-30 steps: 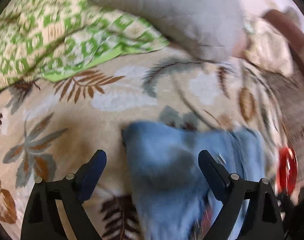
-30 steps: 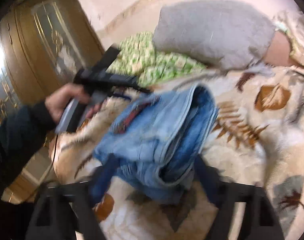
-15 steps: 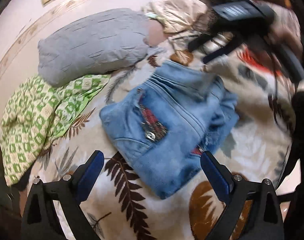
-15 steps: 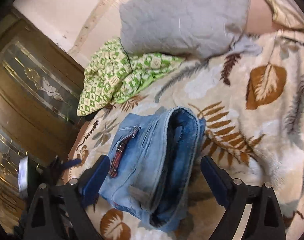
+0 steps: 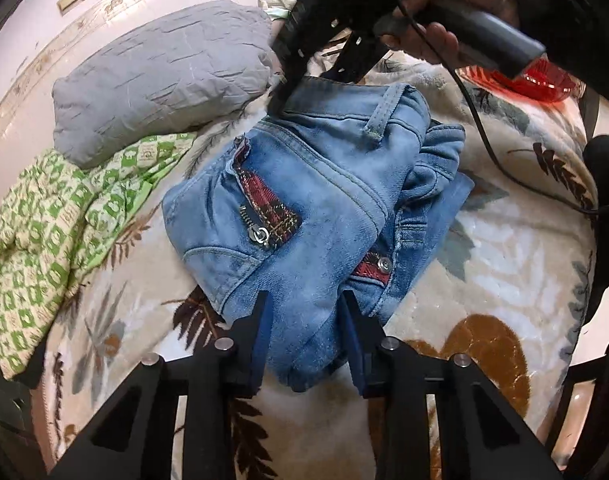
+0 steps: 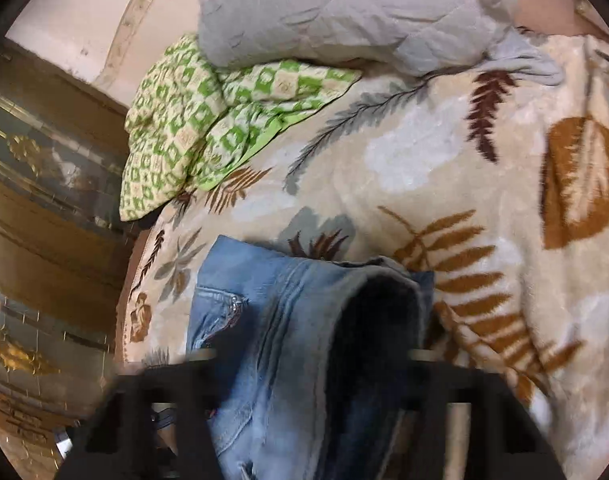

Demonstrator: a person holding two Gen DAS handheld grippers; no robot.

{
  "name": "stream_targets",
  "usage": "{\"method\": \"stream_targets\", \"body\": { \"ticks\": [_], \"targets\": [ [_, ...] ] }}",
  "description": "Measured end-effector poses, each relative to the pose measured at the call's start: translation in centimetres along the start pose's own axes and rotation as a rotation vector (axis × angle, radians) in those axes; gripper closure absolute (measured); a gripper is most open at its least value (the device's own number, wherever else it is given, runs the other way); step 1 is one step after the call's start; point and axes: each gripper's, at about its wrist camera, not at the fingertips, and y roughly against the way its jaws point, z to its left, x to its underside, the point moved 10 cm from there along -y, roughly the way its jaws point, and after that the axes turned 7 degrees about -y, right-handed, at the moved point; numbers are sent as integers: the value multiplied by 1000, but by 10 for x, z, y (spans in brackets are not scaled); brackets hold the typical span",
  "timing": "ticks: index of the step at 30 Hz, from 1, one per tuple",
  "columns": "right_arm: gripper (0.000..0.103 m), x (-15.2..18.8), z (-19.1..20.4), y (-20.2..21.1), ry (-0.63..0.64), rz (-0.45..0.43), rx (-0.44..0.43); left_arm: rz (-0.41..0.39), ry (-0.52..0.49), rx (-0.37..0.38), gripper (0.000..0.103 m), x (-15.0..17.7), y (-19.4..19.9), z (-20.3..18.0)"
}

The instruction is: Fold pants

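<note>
On the leaf-print blanket (image 5: pixel 504 264) lie the jeans (image 5: pixel 304 184), folded into a thick bundle, zip pocket with plaid trim facing up. I have both grippers at this bundle, one at each end.

Left gripper (image 5: pixel 304 320): I see its jaws closing, with the near edge of the denim between them. The blue pads (image 5: pixel 260 332) stand against the fabric on both sides, so I read this as a grip on the jeans.

Right gripper (image 5: pixel 304 76): in the left view it sits at the far edge of the bundle, by the waistband, carried by a hand (image 5: pixel 444 8) in a dark sleeve. Its jaws are closing. In its own view the fingers are blurred and the folded denim fills the space between them; I cannot tell whether the pads press on it.

Beyond the jeans lie a grey pillow (image 5: pixel 164 76) and a green checked cloth (image 5: pixel 64 216), the pillow overlapping the cloth.
</note>
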Motion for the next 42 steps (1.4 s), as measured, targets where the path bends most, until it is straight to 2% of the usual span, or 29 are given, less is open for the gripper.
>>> {"method": "stream_targets", "body": {
  "ticks": [2, 4, 9, 13, 14, 15, 16, 17, 18, 19, 21, 24, 27, 29, 31, 33, 35, 36, 38, 40, 42],
  "targets": [
    [90, 5, 4, -10, 53, 20, 32, 3, 28, 26, 72, 4, -3, 0],
    [96, 7, 0, -11, 89, 3, 71, 0, 53, 50, 75, 7, -5, -1],
    [96, 7, -36, -11, 60, 1, 96, -11, 69, 74, 80, 10, -8, -1],
    [93, 6, -32, -9, 64, -26, 90, -6, 68, 60, 79, 9, -6, 1],
    [88, 7, -27, -6, 71, -29, 87, -18, 74, 49, 74, 8, -2, 2],
    [85, 9, -24, 1, 76, -27, 85, -26, 86, 51, 58, 8, 4, 1],
    [74, 12, -20, 5, 83, -26, 82, -30, 100, 63, 44, 8, 9, -1],
    [47, 17, -15, 16, 108, -34, 75, -47, 134, 84, 18, 8, 19, -1],
    [28, 25, -9, 31, 148, -51, 67, -65, 158, 83, 9, 7, 24, 2],
    [7, 33, -4, 43, 185, -75, 62, -97, 198, 86, 9, 6, 33, 6],
    [7, 54, 4, 67, 273, -117, 49, -120, 279, 125, 9, 7, 42, 13],
    [7, 88, 13, 83, 383, -128, 63, -116, 481, 187, 9, 14, 38, 31],
    [7, 113, 16, 80, 452, -129, 83, -75, 723, 258, 9, 27, 17, 47],
    [8, 121, 17, 73, 491, -161, 120, -68, 886, 321, 9, 32, 3, 55],
    [11, 122, 19, 66, 457, -170, 89, -79, 1021, 381, 9, 36, -7, 60],
    [19, 118, 21, 59, 367, -167, 31, -79, 1139, 442, 9, 40, -18, 59],
    [34, 111, 15, 52, 299, -169, 44, -56, 1194, 484, 9, 44, -26, 53],
    [39, 108, 10, 49, 243, -166, 23, -39, 1197, 506, 9, 45, -31, 47],
    [71, 107, 6, 45, 166, -158, -37, -37, 1145, 481, 11, 43, -32, 40],
    [77, 112, 1, 40, 155, -155, -37, -17, 1060, 439, 27, 40, -32, 33],
    [79, 120, -2, 35, 191, -163, 6, -12, 1028, 442, 40, 39, -33, 30]
  ]
}}
